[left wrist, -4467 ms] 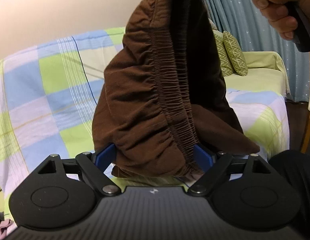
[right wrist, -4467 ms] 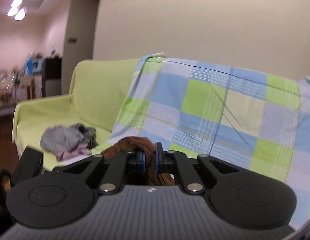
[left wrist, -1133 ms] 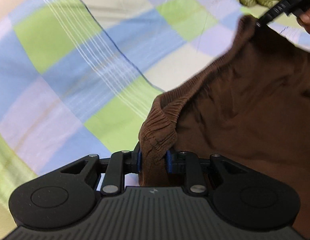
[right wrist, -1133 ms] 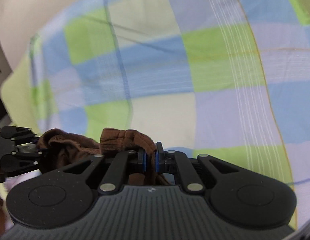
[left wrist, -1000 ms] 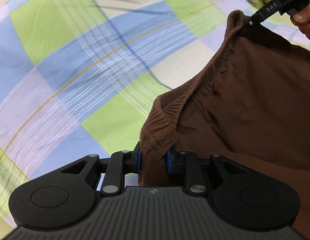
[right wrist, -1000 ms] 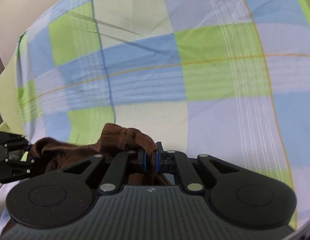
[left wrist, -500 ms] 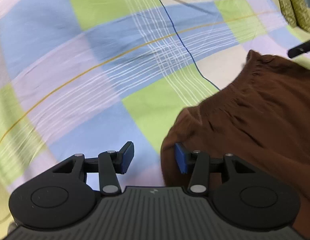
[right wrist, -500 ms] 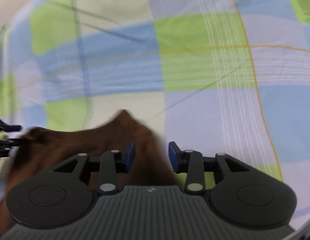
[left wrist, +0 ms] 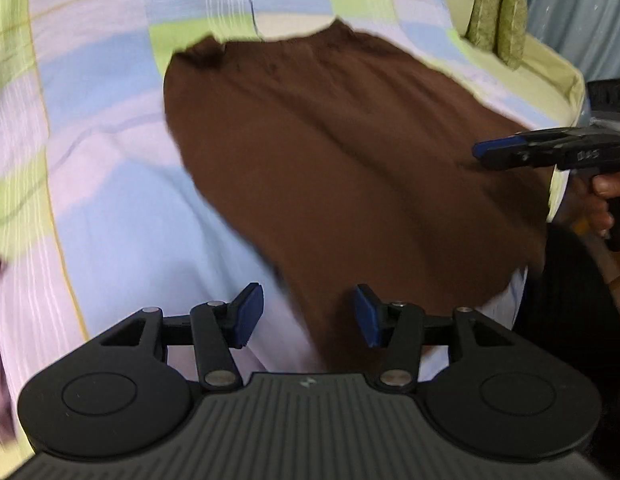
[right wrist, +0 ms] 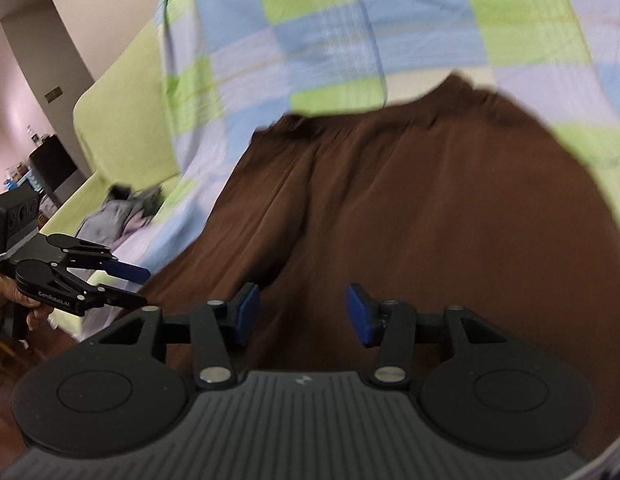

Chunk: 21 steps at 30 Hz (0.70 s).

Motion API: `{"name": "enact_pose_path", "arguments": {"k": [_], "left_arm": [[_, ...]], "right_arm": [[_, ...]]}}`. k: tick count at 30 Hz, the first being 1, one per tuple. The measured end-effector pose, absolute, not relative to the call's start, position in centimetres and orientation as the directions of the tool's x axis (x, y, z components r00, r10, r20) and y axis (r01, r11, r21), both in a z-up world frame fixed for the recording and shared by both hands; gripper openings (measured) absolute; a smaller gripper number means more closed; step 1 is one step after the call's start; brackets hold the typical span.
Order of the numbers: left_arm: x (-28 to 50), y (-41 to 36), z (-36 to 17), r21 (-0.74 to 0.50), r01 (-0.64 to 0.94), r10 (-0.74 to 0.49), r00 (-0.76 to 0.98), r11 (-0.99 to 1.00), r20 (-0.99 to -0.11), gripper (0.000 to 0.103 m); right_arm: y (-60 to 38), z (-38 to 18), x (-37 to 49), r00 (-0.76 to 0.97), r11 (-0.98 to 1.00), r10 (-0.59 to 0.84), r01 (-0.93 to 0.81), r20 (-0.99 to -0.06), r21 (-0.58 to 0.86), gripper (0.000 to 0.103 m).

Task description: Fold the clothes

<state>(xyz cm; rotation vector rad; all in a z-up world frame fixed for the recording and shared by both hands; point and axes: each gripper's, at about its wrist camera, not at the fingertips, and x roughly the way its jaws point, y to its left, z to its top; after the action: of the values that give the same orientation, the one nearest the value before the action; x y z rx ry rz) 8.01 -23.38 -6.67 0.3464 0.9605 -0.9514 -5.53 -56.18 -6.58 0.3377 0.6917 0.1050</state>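
Note:
A brown pair of shorts (left wrist: 341,152) lies spread flat on the checked sheet (left wrist: 110,184), its elastic waistband at the far end. It also fills the right wrist view (right wrist: 409,208). My left gripper (left wrist: 306,314) is open and empty, above the near left edge of the shorts. My right gripper (right wrist: 300,312) is open and empty, above the near part of the shorts. The right gripper shows from the side in the left wrist view (left wrist: 481,151). The left gripper shows in the right wrist view (right wrist: 140,286), open.
The checked sheet (right wrist: 317,40) covers a light green sofa (right wrist: 122,128). A pile of grey clothes (right wrist: 118,212) lies on the sofa's left seat. Two green cushions (left wrist: 497,20) stand at the sofa's right end, with a blue curtain (left wrist: 581,12) behind.
Both grippers let go of the waistband, opened wide and pulled back toward the near edge. The shorts now lie flat on the sheet.

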Motion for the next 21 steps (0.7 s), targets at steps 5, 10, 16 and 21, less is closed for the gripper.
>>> {"name": "enact_pose_path", "arguments": {"k": [5, 10, 16, 21], "left_arm": [[7.7, -22.8, -5.2, -0.167, 0.813, -0.571, 0.229, 0.558, -0.788, 0.001], [9.1, -18.4, -2.0, -0.046, 0.747, -0.49, 0.387, 0.664, -0.781, 0.001], [9.4, -18.0, -3.3, 0.086, 0.738, -0.366, 0.428, 0.669, -0.827, 0.001], [10.4, -18.2, -3.7, 0.119, 0.713, -0.329, 0.457, 0.691, -0.826, 0.002]], "right_arm": [[-53.1, -7.5, -6.2, 0.757, 0.935, 0.205, 0.036, -0.621, 0.354, 0.046], [-50.8, -7.3, -6.1, 0.745, 0.959, 0.189, 0.002, -0.64, 0.285, 0.051], [-50.7, -7.3, -6.4, 0.727, 0.968, 0.178, -0.008, -0.663, 0.252, 0.053], [-52.4, -6.0, -8.7, 0.741, 0.984, 0.062, 0.068, -0.669, 0.166, 0.053]]}}
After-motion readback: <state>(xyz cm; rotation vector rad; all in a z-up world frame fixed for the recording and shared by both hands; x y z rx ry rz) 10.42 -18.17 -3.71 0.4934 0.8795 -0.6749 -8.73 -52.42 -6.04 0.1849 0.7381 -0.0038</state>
